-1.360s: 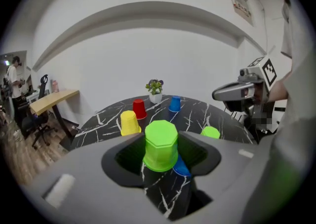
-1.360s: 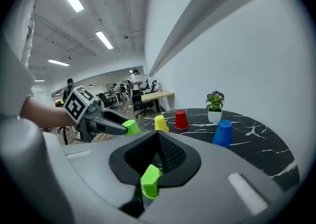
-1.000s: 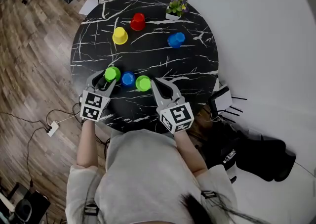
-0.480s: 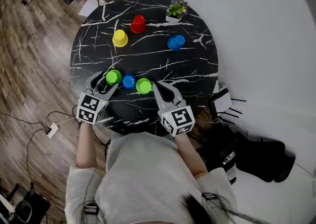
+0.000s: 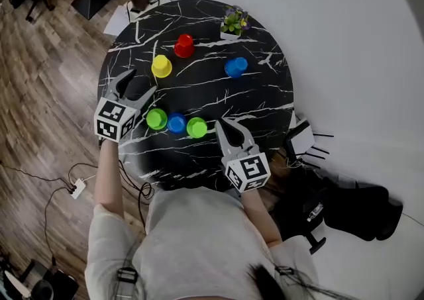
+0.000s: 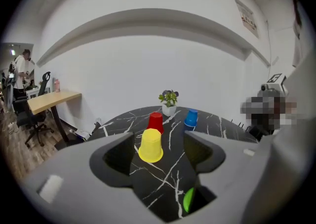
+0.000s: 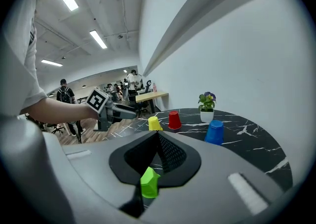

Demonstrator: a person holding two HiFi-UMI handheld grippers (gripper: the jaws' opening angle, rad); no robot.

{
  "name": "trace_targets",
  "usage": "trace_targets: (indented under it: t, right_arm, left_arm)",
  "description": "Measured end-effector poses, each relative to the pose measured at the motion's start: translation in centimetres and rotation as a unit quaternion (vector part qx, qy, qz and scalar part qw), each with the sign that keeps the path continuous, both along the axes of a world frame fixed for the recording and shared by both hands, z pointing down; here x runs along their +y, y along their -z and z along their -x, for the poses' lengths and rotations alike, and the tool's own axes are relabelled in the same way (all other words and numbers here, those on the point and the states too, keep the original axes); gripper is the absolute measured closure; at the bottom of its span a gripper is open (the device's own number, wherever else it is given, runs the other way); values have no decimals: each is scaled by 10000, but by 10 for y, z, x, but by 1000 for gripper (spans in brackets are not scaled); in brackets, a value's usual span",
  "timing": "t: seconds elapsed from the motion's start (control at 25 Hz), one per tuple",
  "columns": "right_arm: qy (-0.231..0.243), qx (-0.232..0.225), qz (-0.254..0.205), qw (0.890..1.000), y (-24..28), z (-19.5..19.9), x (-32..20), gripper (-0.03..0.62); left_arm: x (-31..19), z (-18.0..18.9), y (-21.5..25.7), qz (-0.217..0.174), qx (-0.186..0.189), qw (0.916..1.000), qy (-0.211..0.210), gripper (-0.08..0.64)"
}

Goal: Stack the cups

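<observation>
Our left gripper point(image 5: 138, 85) hovers at the table's point(image 5: 260, 103) left edge, jaws opening, nothing between — yellow cup point(image 5: 161, 65) just ahead. Our right gripper point(image 5: 224, 126), jaws together and empty, sits beside the green cup point(image 5: 197, 127) ending a three-cup row point(image 5: 176, 123). Open marble lies before the red cup point(image 5: 184, 45), blue cup point(image 5: 236, 67) and potted plant point(image 5: 232, 22).

readable text: none
wall poster point(image 6: 245, 16): far right wall, print too small to read
left cube point(image 5: 114, 120), right cube point(image 5: 248, 171): black-white square codes only
</observation>
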State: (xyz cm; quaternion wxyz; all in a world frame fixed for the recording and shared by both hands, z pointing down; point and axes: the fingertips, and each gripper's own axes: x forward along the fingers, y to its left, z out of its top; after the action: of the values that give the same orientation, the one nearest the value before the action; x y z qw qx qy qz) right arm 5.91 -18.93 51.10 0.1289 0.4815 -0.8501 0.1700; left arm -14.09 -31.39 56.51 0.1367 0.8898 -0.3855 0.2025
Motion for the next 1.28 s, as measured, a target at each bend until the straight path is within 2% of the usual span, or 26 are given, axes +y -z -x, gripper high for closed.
trace_targets:
  t: [0.28, 0.48, 0.56, 0.72, 0.88, 1.08, 1.28]
  right_arm:
    - [-537, 125, 137, 9984, -4, -24, -3, 589]
    - [-711, 204, 282, 9969, -14, -27, -2, 589]
    - [-730, 208, 301, 9967, -16, -25, -3, 589]
    - [-645, 151, 250, 9975, -14, -20, -7, 589]
    - [-345, 50, 168, 9992, -11, -8, -8, 589]
    - [82, -56, -18, 9999, -1, 4, -8, 589]
    - [389, -140, -167, 9990, 8, 8, -3, 589]
  left_arm:
    - [-42, -21, -58, 371, -339, 9983, -303, 216]
    - [-59, -28, -83, 488, -380, 9977, -272, 220]
    - [-61, -26, -84, 493, -366, 9979, -192, 300]
    - [-57, -18, -65, 333, -327, 9988, -121, 313]
    - [-33, -7, -31, 143, -262, 9996, 26, 316]
    - [14, -3, 16, -75, 68, 9995, 291, 318]
    - [65, -11, 37, -183, 63, 9989, 417, 317]
